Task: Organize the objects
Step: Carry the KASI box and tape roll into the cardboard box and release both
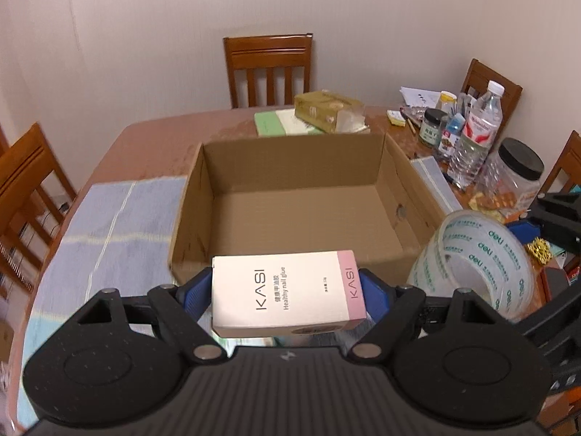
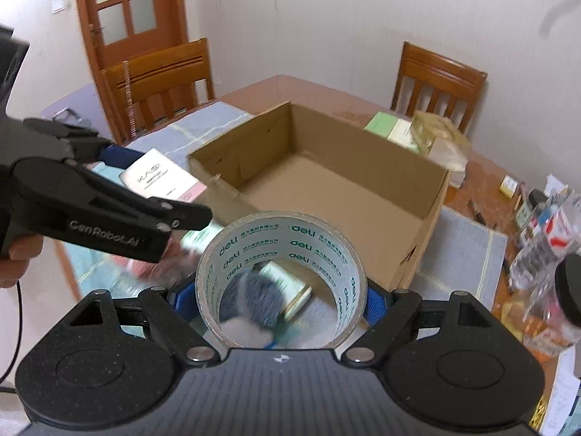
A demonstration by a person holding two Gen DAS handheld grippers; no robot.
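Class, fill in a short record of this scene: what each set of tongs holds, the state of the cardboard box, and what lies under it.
left tongs: shut on KASI nail glue box
right tongs: shut on clear tape roll
cardboard box: open, nothing inside
under the box: blue striped cloth on wooden table

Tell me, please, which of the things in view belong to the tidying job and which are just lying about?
Part of the job:
- nail glue box, gripped by the left gripper
- tape roll, gripped by the right gripper
- cardboard box, open, nothing visible inside

Just lying about:
- water bottle
- plastic jar with black lid
- green book
- chairs
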